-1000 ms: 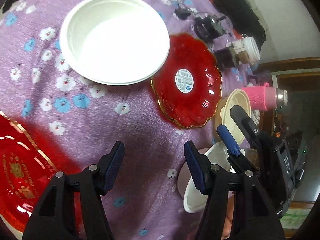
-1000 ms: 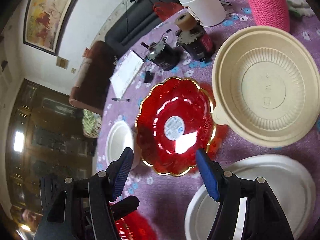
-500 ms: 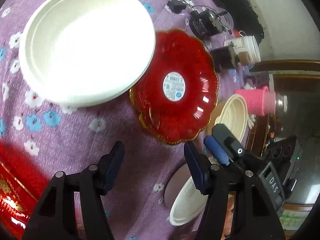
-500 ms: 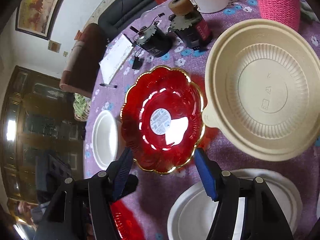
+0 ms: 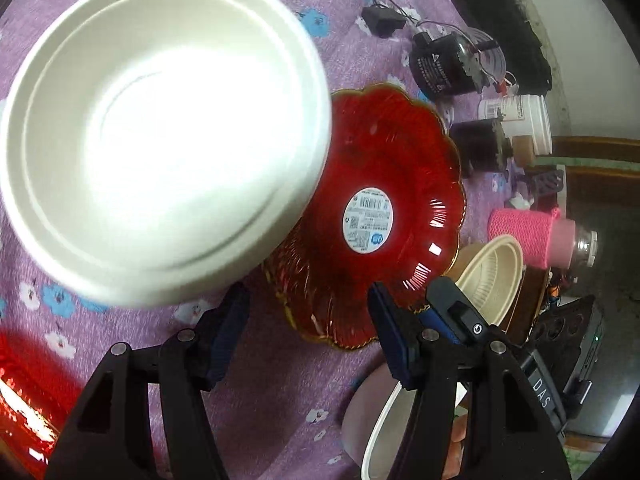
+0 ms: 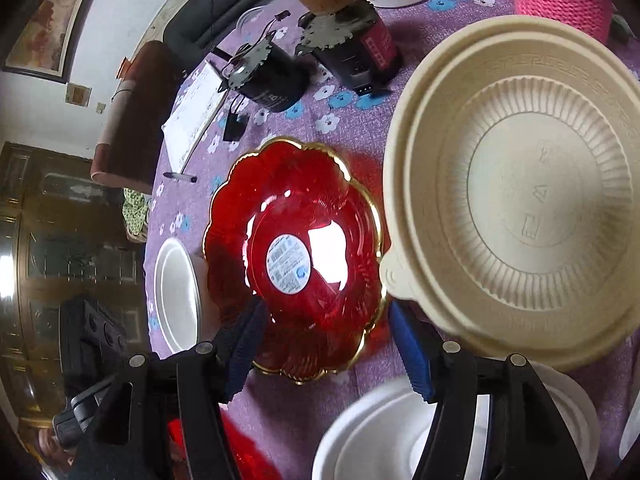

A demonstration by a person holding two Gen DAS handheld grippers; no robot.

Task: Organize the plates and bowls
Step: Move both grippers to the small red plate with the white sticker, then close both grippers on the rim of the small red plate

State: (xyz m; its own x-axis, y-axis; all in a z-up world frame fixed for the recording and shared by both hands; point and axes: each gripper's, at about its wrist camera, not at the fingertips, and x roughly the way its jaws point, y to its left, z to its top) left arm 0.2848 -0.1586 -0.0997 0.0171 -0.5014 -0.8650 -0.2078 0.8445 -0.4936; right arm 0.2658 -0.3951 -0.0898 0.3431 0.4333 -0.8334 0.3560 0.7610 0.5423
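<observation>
From the left wrist camera, the left gripper (image 5: pixel 308 330) stands spread with its blue-padded fingers (image 5: pixel 228 330) apart and nothing pinched between them; the gap frames the near scalloped edge of the red plate (image 5: pixel 400 184) and the purple flowered tablecloth (image 5: pixel 276 400), and the pads touch neither as far as can be seen. A large white bowl (image 5: pixel 160 136) sits on the cloth with its rim overlapping the red plate's left side. The red plate carries a round white sticker (image 5: pixel 369 220) with a barcode and small print too fine to read. To the right, the right gripper (image 5: pixel 452 312) reaches in beside a cream bowl (image 5: pixel 492 272), and its body shows the letters "DAS". A pink knitted sleeve (image 5: pixel 524 236) lies farther right. From the right wrist camera, the right gripper (image 6: pixel 326 344) is likewise spread, empty, its fingers (image 6: pixel 410 352) standing on either side of the red plate's (image 6: pixel 296 256) near rim without clearly touching it. The sticker (image 6: pixel 287 258) is again illegible. The cream bowl (image 6: pixel 520 184) lies just right of the plate, with embossed marks in its base that cannot be read. A white bowl (image 6: pixel 380 436) sits below the fingers.
</observation>
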